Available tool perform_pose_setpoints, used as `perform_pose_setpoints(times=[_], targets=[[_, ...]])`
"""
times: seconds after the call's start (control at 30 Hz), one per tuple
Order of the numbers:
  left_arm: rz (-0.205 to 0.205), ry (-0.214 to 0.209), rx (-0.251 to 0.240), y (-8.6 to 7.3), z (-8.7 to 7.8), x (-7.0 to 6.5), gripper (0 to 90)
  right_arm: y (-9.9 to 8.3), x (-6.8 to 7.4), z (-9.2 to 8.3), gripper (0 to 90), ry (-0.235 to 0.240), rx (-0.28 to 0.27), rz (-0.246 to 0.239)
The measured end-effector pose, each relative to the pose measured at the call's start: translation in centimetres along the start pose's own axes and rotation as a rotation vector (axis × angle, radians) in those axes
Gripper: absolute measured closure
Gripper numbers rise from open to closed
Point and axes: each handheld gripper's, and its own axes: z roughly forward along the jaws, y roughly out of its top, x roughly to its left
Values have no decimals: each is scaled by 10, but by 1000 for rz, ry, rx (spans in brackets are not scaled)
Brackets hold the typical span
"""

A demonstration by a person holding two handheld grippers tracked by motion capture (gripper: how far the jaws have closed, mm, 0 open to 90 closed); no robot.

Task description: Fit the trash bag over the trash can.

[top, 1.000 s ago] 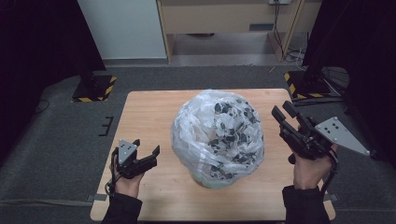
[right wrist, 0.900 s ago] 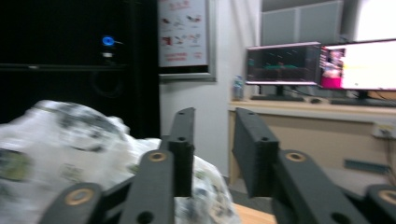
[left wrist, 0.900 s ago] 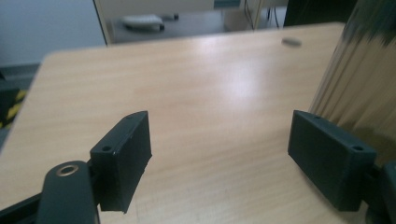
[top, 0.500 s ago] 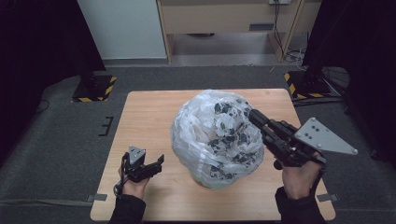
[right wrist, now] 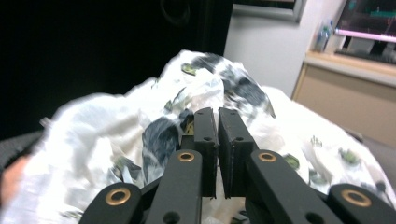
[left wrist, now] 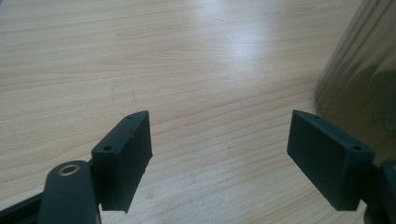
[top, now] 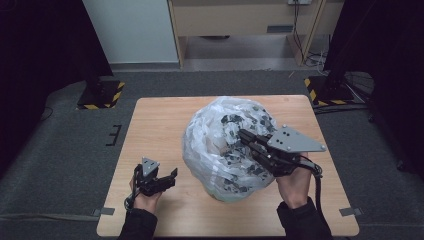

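A big bulging white plastic bag [top: 220,145] with dark printed patches stands on the middle-right of the wooden table [top: 155,125]. My right gripper [top: 242,135] lies across the bag's right upper side, pointing left. Its jaws are shut, and I see nothing between them. In the right gripper view the closed jaws [right wrist: 217,114] sit just above the crumpled bag [right wrist: 116,135]. My left gripper [top: 167,175] rests low near the table's front left, open, apart from the bag. In the left gripper view its wide-apart jaws [left wrist: 219,140] frame bare wood [left wrist: 187,56], with the bag's edge [left wrist: 359,79] at the right.
Grey carpet surrounds the table. Two black stands with yellow-striped bases [top: 102,95] [top: 325,92] sit on the floor at the back left and back right. A wooden cabinet [top: 240,20] stands behind. Bare wood lies to the left of the bag.
My right gripper has shut its jaws and swung left from the table's right edge onto the bag. The left gripper has sunk a little toward the table and stays open.
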Motion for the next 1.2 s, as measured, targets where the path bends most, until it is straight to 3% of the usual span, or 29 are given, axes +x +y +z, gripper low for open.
perform_pose_setpoints(times=[0.23,0.47,0.83,1.0,1.03,1.1,1.13,1.2], targets=[[7,-3,5,0,1,-1,216,-11,-7,10,867,-17,95,7],[11,-4,8,-1,1,-1,217,-17,-11,15,870,16,155,18],[20,-8,12,-1,1,-1,217,-22,-11,18,855,43,192,-2],[22,-11,17,-1,1,-2,217,-23,-10,17,835,36,177,-29],[22,-11,16,-1,1,-2,217,-21,-11,13,835,23,138,-23],[22,-10,14,-1,1,-1,217,-19,-11,10,840,18,109,-15],[19,-11,16,-1,2,-1,217,-12,-13,2,852,-4,64,-6],[20,-11,16,-1,1,-1,217,-4,-14,-4,862,-35,25,-9]])
